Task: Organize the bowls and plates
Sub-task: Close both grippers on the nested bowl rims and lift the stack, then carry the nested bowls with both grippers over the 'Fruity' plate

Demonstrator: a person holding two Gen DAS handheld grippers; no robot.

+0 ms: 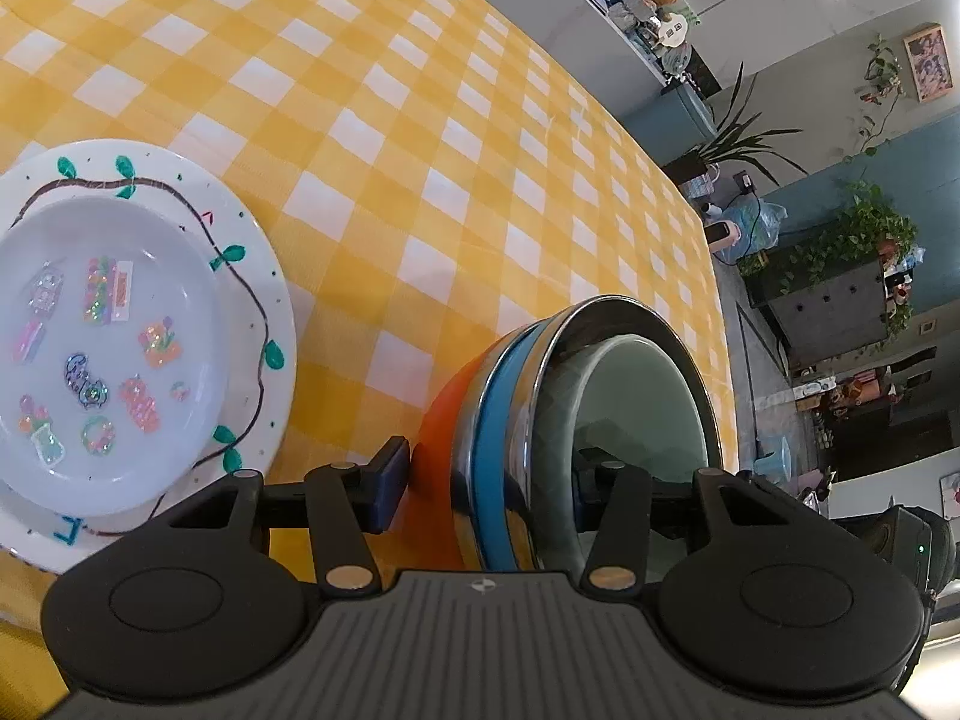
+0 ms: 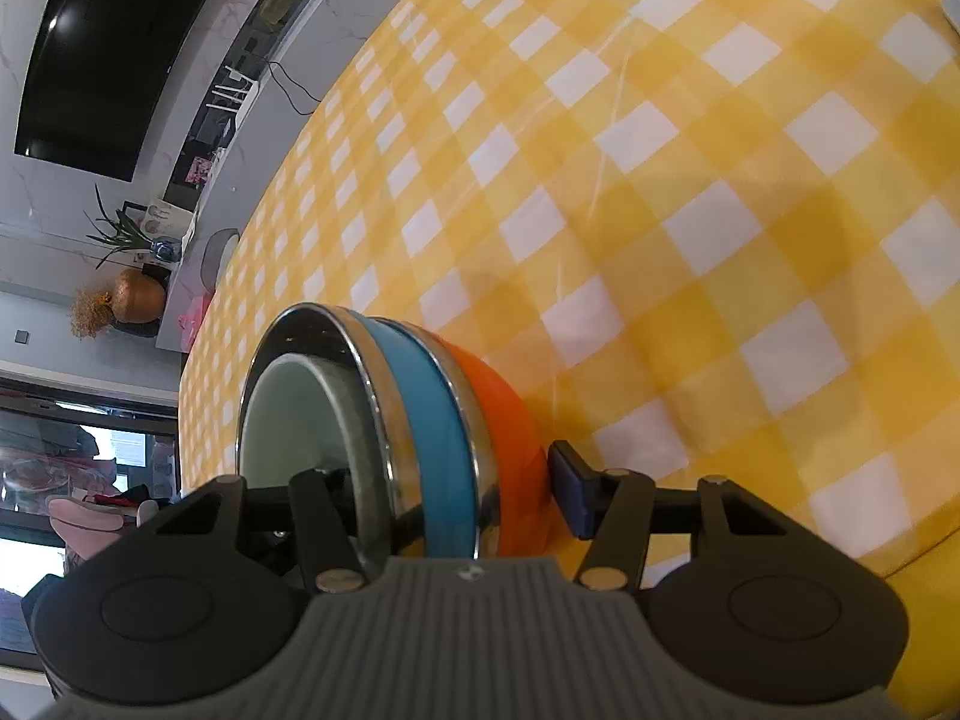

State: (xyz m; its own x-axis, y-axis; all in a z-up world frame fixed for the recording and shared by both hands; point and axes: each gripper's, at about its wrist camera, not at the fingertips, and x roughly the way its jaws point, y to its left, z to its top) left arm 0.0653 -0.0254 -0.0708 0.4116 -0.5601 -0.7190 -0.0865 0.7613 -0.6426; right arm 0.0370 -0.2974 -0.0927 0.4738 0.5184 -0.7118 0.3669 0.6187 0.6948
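**Both grippers straddle the nested bowl stack on the checked counter**

At the far left of the left wrist view, a white plate with a vine pattern (image 1: 264, 324) lies on the yellow-and-white checked counter (image 1: 372, 138). A smaller pale plate with colourful stickers (image 1: 102, 348) sits on top of it.

To the right of the plates stands the stack of nested bowls (image 1: 528, 420): an orange bowl (image 1: 444, 438) outermost, then a blue-banded steel bowl (image 1: 495, 450), and a pale green bowl (image 1: 648, 396) innermost. The left gripper (image 1: 486, 480) straddles the near wall of this stack. Its blue-padded finger (image 1: 390, 483) is just outside the orange bowl, and the other finger reaches inside the green one. Whether the pads press the wall, I cannot tell.

In the right wrist view the same stack (image 2: 420, 420) appears, and the right gripper (image 2: 450, 492) straddles its wall likewise, one finger inside the green bowl (image 2: 288, 414) and the blue pad (image 2: 573, 495) just beside the orange bowl (image 2: 510, 420), a slight gap visible. The checked cloth (image 2: 720, 180) stretches away to the right.
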